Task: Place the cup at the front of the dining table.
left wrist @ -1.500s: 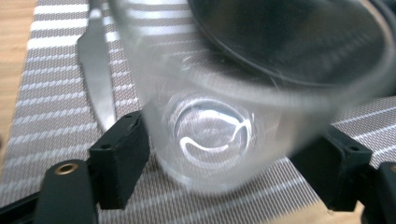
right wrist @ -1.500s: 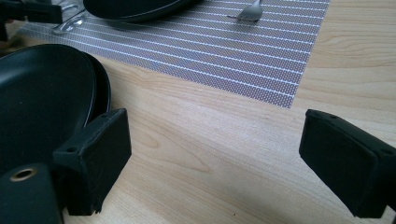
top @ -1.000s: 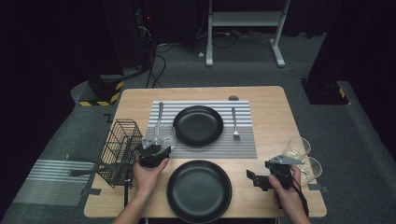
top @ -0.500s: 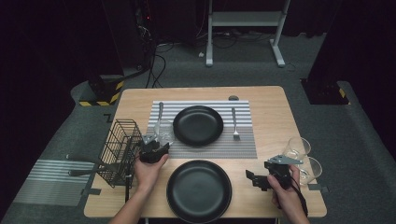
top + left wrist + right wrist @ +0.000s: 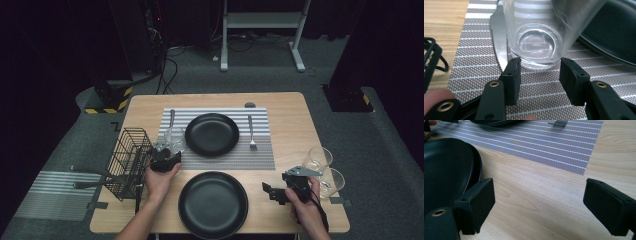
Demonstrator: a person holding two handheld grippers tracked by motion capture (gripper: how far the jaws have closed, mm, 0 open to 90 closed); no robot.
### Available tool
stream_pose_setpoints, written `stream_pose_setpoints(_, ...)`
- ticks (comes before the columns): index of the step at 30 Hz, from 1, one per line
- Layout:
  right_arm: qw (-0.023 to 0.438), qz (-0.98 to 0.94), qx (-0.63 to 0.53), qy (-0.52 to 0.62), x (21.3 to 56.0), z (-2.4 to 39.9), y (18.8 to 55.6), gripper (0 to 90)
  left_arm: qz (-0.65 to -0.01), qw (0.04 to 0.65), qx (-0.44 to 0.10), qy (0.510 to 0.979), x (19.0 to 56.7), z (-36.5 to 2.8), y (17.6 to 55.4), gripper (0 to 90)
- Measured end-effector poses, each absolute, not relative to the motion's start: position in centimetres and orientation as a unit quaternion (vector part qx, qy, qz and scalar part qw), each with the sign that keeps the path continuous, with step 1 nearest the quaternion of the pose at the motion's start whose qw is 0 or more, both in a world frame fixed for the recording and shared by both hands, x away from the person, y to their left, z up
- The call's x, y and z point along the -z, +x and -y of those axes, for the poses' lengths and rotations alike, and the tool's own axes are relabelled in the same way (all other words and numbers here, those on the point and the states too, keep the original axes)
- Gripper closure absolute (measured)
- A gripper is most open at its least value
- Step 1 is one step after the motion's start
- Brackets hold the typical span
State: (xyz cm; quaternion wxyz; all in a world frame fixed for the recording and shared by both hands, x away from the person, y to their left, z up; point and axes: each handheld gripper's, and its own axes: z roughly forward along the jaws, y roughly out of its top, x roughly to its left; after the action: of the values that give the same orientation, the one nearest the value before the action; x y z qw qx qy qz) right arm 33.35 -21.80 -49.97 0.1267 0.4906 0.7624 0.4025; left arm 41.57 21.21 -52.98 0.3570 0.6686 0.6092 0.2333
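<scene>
From the high view, the left claw point(image 5: 165, 159) sits right by a clear glass point(image 5: 175, 138) that stands on the left side of the striped mat point(image 5: 260, 152), next to a black plate point(image 5: 212, 134) on that mat. A wire basket point(image 5: 129, 161) stands just left of the hand. A second black plate point(image 5: 212, 204) lies on the tabletop point(image 5: 292, 120) near the person. The right claw point(image 5: 272, 192) rests beside it, with two more glasses point(image 5: 322, 167) at the right edge. A fork point(image 5: 251, 132) lies right of the far plate. In the left gripper view, the glass point(image 5: 544, 32) stands on the mat point(image 5: 474, 65) between the tips of the left claw point(image 5: 540, 67), whose jaws are open and not pressing on it; a knife point(image 5: 499, 40) lies just beside the glass. In the right gripper view, the right claw point(image 5: 539, 202) is wide open over bare tabletop point(image 5: 544, 195), with nothing between its jaws, and the near plate point(image 5: 446, 170) is at its left.
</scene>
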Motion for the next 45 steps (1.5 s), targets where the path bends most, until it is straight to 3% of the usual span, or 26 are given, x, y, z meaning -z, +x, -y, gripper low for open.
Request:
stream_pose_setpoints(13, 0.13, -0.764, -0.397, 0.493, 50.1, 21.9, 33.4, 10.5, -0.579, 0.376, -0.211, 0.692, 51.4, -20.9, 38.7, 36.6)
stream_pose_setpoints(27, 0.134, -0.77, -0.389, 0.487, 50.2, 21.7, 33.4, 10.5, -0.562, 0.349, -0.21, 0.72, 51.0, -20.4, 35.3, 15.7)
stream_pose_setpoints(35, 0.132, -0.773, -0.381, 0.489, 50.3, 21.6, 33.3, 10.5, -0.553, 0.345, -0.2, 0.732, 51.1, -20.5, 33.7, 11.9)
stream_pose_setpoints(45, 0.139, -0.781, -0.361, 0.49, 50.7, 21.3, 33.4, 10.4, -0.558, 0.342, -0.208, 0.727, 50.7, -21.0, 31.8, 13.6)
